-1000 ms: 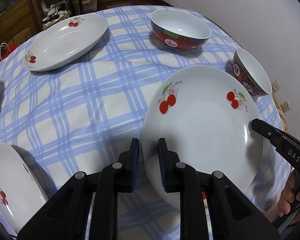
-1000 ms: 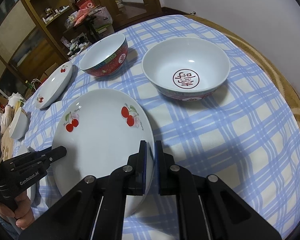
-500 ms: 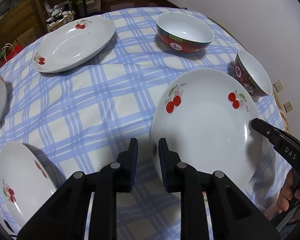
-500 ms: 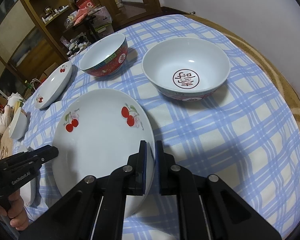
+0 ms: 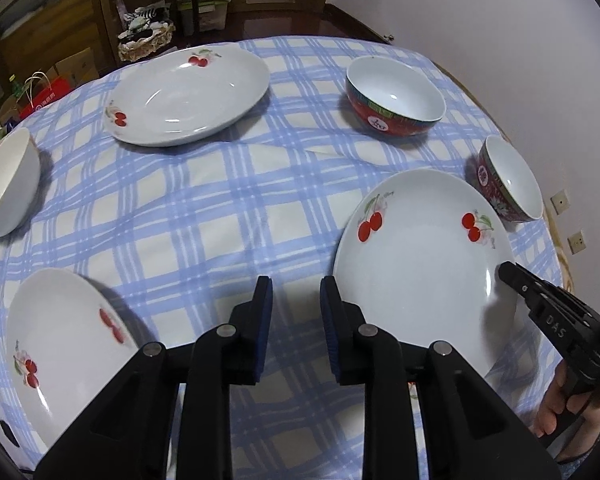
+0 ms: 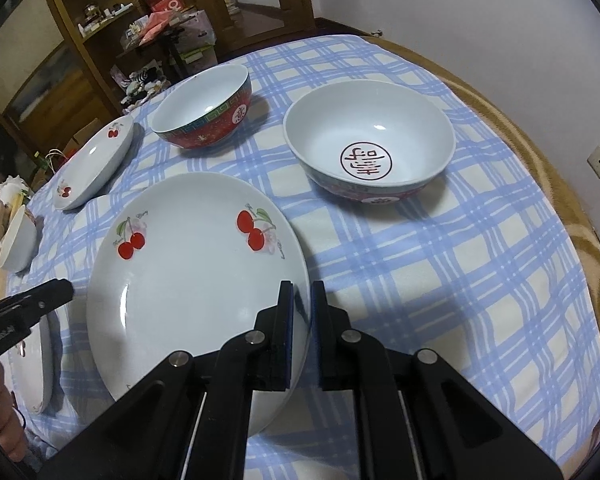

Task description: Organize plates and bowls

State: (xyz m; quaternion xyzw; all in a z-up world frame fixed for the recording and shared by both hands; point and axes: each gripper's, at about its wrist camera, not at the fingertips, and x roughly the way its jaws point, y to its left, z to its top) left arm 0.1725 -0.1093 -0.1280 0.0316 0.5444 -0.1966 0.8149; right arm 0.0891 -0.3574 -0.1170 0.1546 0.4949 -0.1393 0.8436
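Two tools, right tool [image 6: 301,320] pinching cherry plate [image 6: 188,264]

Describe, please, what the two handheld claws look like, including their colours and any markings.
Both are matte black plastic with silver pivot rivets and dark blue ribbed pads on the fingers. The left claw bears white lettering "GenRobot.AI" on its side; the right claw bears "DAS". No sleeves show.

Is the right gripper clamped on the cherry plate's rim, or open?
Clamped. The right gripper has its jaws shut on the near rim of the cherry plate, one pad inside the rim, one outside.
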